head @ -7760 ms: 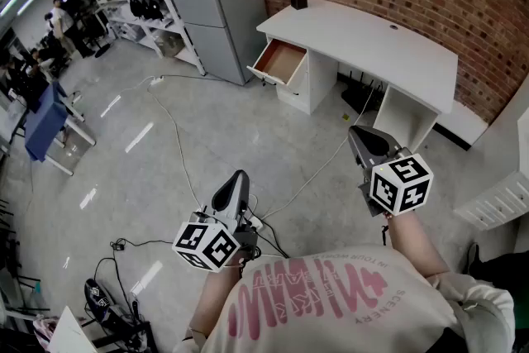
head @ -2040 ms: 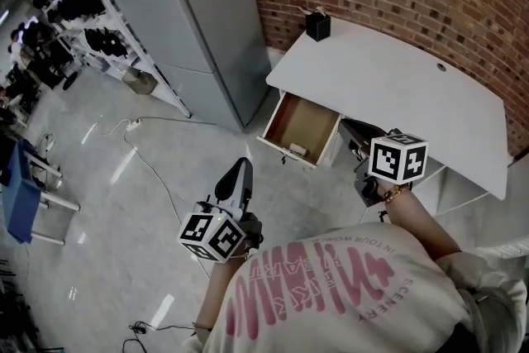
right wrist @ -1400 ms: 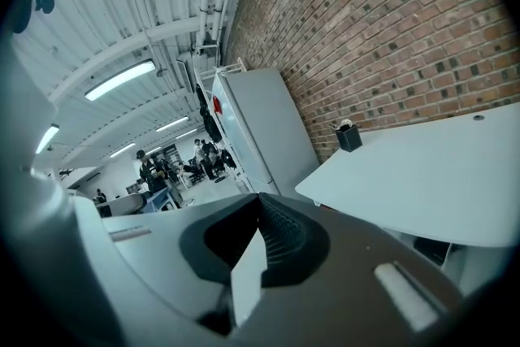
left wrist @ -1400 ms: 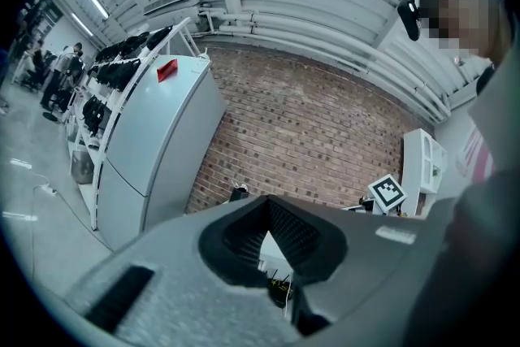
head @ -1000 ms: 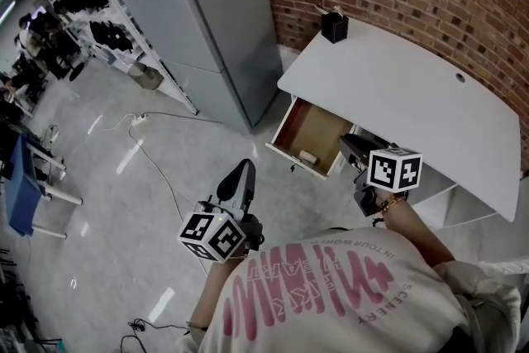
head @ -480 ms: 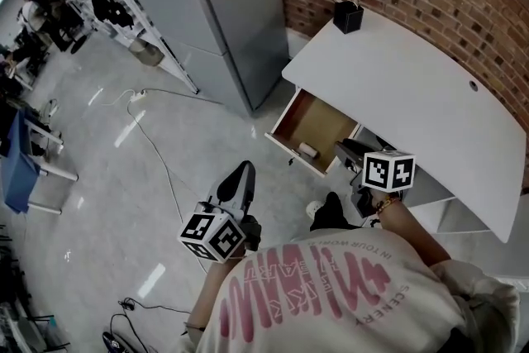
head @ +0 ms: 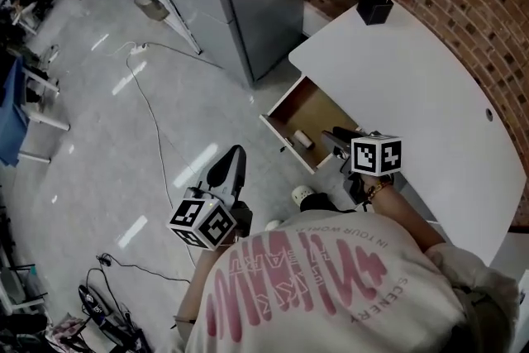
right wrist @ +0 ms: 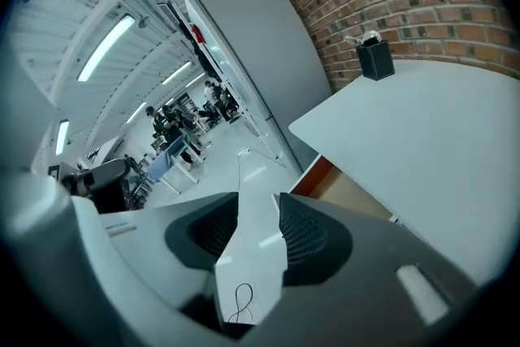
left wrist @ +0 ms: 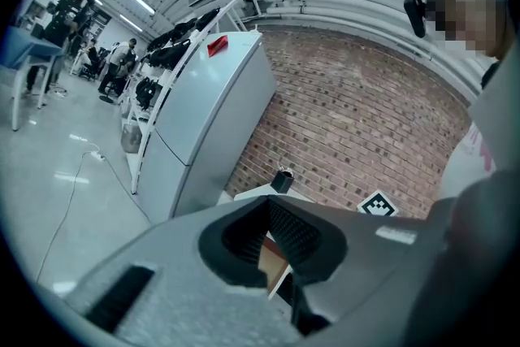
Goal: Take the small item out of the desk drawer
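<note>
While our right gripper (head: 336,138) hovers at the drawer (head: 318,105), empty jaws opening (the left gripper (head: 232,155), jaws apart and empty, hangs well off the drawer), we risk shoving the small item (head: 303,140) by the drawer's front instead of straddling it.

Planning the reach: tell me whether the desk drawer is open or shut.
Open. The drawer is pulled out from under the white desk top, its brown floor exposed, with the small item lying inside.
</note>
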### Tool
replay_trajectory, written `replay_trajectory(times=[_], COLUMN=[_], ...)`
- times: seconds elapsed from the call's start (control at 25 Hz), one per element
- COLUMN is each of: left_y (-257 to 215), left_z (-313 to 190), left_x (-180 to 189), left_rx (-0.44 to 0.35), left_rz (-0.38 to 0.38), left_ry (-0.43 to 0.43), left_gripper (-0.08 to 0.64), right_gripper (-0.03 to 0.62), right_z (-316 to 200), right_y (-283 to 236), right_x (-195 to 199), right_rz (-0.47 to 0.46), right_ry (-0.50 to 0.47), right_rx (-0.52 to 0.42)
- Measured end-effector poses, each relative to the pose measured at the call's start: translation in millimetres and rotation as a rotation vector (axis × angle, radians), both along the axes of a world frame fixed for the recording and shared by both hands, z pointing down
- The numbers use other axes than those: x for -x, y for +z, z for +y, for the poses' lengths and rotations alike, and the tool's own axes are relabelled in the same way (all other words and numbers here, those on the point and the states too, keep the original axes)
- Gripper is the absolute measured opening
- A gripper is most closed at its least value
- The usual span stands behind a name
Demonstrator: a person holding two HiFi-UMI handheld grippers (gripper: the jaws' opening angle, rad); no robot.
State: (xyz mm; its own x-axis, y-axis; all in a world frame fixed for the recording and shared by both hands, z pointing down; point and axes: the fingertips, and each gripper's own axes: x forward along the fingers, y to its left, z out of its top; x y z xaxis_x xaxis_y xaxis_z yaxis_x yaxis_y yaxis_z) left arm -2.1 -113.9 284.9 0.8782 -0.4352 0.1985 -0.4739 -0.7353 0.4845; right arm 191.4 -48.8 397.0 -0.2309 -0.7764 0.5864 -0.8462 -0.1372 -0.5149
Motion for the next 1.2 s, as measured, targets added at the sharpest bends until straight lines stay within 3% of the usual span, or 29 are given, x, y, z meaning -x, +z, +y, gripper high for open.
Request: replay_trajectory(times=[0.64,1.2], left_y=[31.6,77.9], left_z=[-27.4,-31.8], left_x=[7.3,32.4], left_rx=[0.048,0.165], left_rz=[-0.072,-0.132], left_ry=[-0.213,-0.359], left_gripper=[0.006,0.006], right_gripper=[0.202,0.215], right_z=[-59.6,-68.7], right_y=[76.9,149.6], right_x=[-0.6,30.3], right_rz=[0.012,-0.041], right_ry=[-0.248,-0.39], right_rx=[0.142,0.299])
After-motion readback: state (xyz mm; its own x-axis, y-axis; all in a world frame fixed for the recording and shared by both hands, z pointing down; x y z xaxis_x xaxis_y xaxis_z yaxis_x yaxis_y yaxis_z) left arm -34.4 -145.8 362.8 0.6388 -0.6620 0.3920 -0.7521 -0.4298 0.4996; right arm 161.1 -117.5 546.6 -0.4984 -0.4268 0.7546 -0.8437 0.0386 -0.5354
